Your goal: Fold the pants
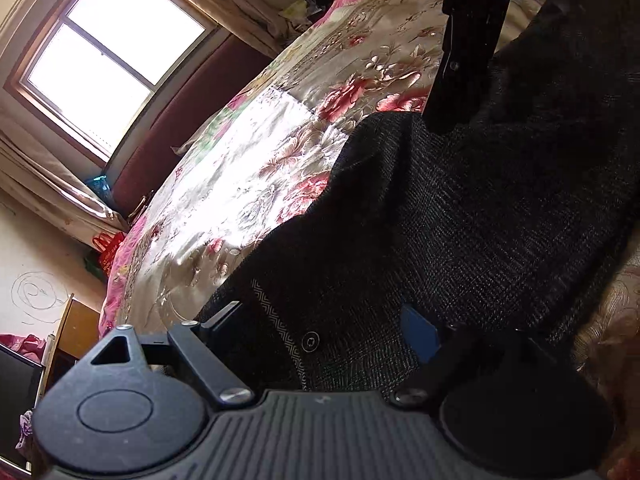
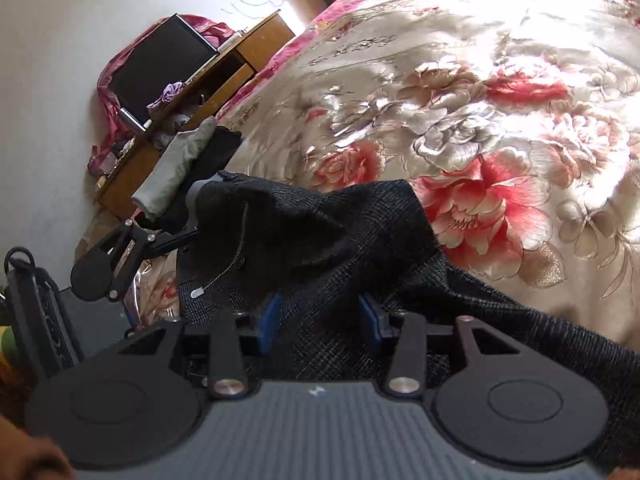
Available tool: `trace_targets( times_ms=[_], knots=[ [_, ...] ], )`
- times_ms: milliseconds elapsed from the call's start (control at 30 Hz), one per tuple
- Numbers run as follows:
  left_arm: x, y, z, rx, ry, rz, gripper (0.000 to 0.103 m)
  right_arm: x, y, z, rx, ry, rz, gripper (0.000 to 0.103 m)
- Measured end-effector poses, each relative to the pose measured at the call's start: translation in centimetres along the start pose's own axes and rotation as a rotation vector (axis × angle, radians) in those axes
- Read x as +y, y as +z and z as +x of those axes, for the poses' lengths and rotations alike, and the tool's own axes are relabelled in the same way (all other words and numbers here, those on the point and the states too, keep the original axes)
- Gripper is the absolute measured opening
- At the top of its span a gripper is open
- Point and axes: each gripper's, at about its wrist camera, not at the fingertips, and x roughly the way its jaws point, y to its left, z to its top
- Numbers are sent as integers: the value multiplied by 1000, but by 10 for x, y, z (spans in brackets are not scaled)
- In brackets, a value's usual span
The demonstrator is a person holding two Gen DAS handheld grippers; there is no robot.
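The dark grey checked pants (image 1: 460, 220) lie on a floral bedspread (image 1: 248, 168). My left gripper (image 1: 324, 320) has its blue-padded fingers (image 1: 418, 330) spread wide around the waistband, by the button (image 1: 311, 340) and patterned lining. My right gripper shows in the left wrist view (image 1: 456, 92), coming down onto the pants from above. In the right wrist view the pants (image 2: 352, 240) bunch between my right gripper's (image 2: 320, 316) blue pads (image 2: 270, 318), which press on the fabric near the zipper (image 2: 224, 268). The left gripper (image 2: 192, 216) holds the waist edge at the left.
The bedspread (image 2: 500, 100) stretches far to the right. A wooden desk (image 2: 224, 68) with a black monitor (image 2: 160, 60) stands by the wall. A grey cloth (image 2: 176, 164) lies at the bed's edge. A window (image 1: 108, 52) with curtains is behind the bed.
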Motion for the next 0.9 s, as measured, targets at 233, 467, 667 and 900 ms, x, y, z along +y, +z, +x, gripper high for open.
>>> trace_targets(
  times_ms=[233, 467, 667, 900],
  knots=[
    [-8, 5, -1, -30, 16, 52, 97, -50, 32, -6, -61, -30, 38, 45],
    [5, 27, -2, -138, -53, -39, 97, -58, 31, 3, 202, 159, -15, 46],
    [-11, 28, 16, -168, -81, -60, 97, -48, 32, -11, 223, 272, -35, 48],
    [-16, 18, 16, -147, -92, -112, 97, -56, 33, 53, 247, 322, 47, 48]
  ],
)
